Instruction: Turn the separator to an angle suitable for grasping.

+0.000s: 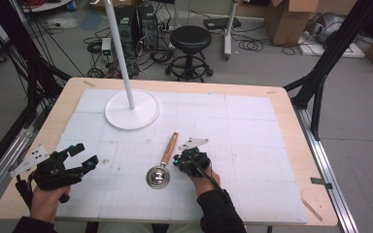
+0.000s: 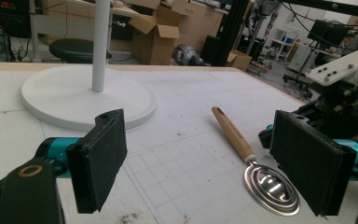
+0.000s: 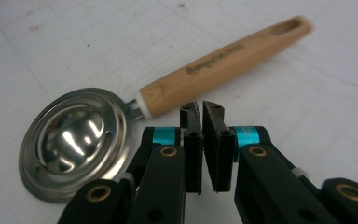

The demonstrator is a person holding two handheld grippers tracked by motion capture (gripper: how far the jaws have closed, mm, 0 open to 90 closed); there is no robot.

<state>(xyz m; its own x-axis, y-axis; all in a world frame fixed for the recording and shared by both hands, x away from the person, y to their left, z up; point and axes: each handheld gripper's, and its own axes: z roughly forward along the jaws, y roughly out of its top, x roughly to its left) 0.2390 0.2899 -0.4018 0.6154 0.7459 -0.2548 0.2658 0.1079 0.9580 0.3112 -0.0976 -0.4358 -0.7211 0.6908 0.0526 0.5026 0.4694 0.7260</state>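
Two black jaws of the right gripper (image 3: 201, 112) stand pressed together, empty, just beside the round steel press with a tan wooden handle (image 1: 163, 164) near the table's front edge. It looks rigid, head-heavy; the matte handle offers better purchase than slick steel. Left gripper (image 1: 80, 158) gapes wide.

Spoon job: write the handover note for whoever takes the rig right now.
Right gripper: jaws shut with nothing between them, tips just short of the spoon near where the wooden handle meets the metal head.
Left gripper: open, holding nothing, at the table's left front.
Spoon: flat on the white mat, head toward the person, handle pointing away toward the white lamp base.
Done: right gripper brought up to the spoon.
Left: spoon not yet gripped or lifted; the jaws would likely need opening first.
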